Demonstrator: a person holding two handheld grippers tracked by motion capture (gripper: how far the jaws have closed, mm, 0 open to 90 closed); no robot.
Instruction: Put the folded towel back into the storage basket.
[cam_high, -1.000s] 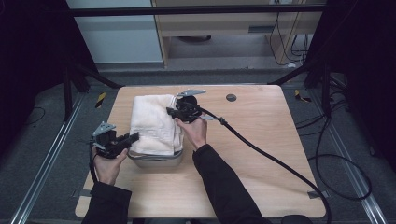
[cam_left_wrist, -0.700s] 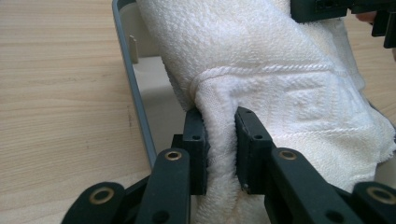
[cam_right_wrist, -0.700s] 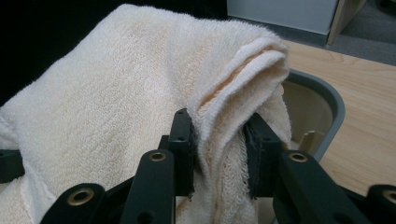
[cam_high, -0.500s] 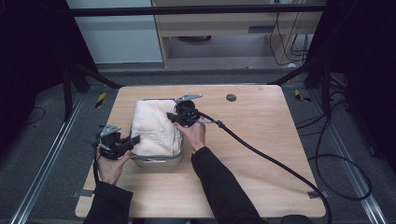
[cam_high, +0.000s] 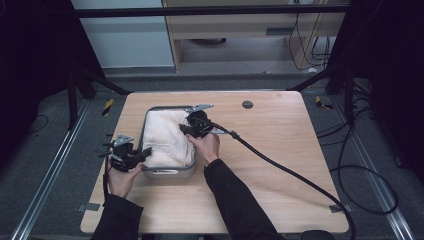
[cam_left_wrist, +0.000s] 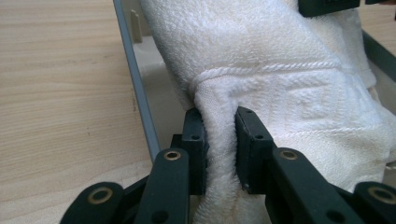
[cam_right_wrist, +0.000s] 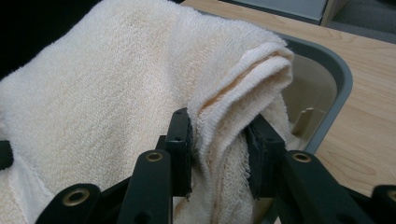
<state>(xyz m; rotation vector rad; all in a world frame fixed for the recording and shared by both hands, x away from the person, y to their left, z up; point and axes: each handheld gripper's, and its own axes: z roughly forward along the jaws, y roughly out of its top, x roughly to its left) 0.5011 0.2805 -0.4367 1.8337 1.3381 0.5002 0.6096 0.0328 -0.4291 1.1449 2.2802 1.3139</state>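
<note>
A white terry towel (cam_high: 165, 137) lies folded in a grey bin (cam_high: 167, 172) at the left middle of the wooden table. My left gripper (cam_high: 146, 152) is at the bin's near left corner, shut on a thick towel fold (cam_left_wrist: 261, 70) just inside the bin's rim (cam_left_wrist: 135, 79). My right gripper (cam_high: 182, 127) is at the bin's far right side. In the right gripper view its jaws (cam_right_wrist: 219, 149) pinch a bunched towel edge (cam_right_wrist: 102, 93) above the bin's wall (cam_right_wrist: 336, 79). These jaws have just eased slightly wider, with the fold still between the pads.
A thick black cable (cam_high: 300, 175) runs from the right gripper across the table to its near right corner. A small dark round insert (cam_high: 247, 104) sits in the tabletop at the back. Bare wood (cam_high: 280, 130) lies right of the bin.
The right gripper has sunk a little with the towel, which now sits lower in the bin, so the bin's far rim shows. The left gripper has hardly moved.
</note>
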